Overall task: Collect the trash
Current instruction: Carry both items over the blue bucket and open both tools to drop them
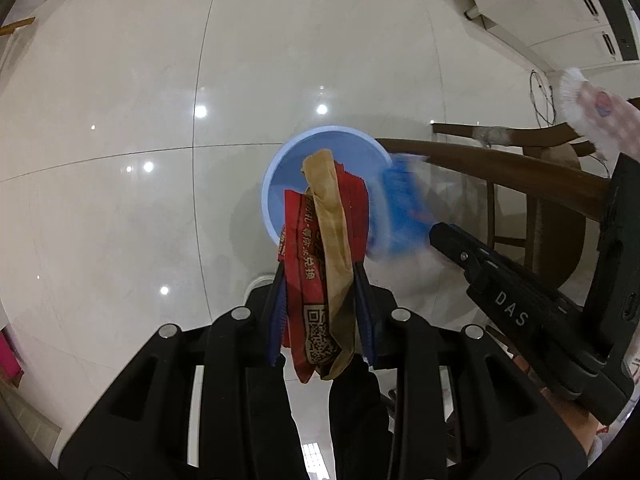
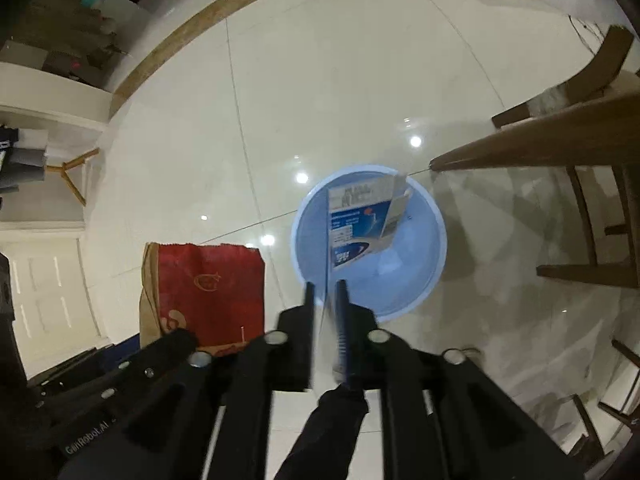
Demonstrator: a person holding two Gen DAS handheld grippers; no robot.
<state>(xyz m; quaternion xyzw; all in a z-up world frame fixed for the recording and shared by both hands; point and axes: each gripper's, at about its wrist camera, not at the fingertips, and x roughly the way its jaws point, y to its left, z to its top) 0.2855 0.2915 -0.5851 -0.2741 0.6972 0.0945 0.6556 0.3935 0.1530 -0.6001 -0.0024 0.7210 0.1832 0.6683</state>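
A round pale-blue bin (image 1: 280, 160) stands on the glossy floor below both grippers. My left gripper (image 1: 320, 268) points down, shut on a red and brown paper bag (image 1: 320, 240) that hangs over the bin's near rim. The same bag (image 2: 208, 280) shows at the left of the right wrist view. My right gripper (image 2: 325, 292) hovers above the bin (image 2: 424, 272) with its fingers slightly apart. A blue and white flattened carton (image 2: 360, 220) hangs into the bin; its thin edge runs up between the fingers with a gap on both sides. In the left wrist view the carton (image 1: 400, 208) is a blur off the right gripper's (image 1: 440, 236) tip.
A wooden chair (image 1: 500, 160) stands right beside the bin on its right side, its rail (image 2: 540, 148) reaching almost to the rim. A fuzzy pale sleeve (image 1: 592, 104) shows above it. White cabinets (image 1: 540, 0) stand at the back right. Tiled floor spreads out to the left.
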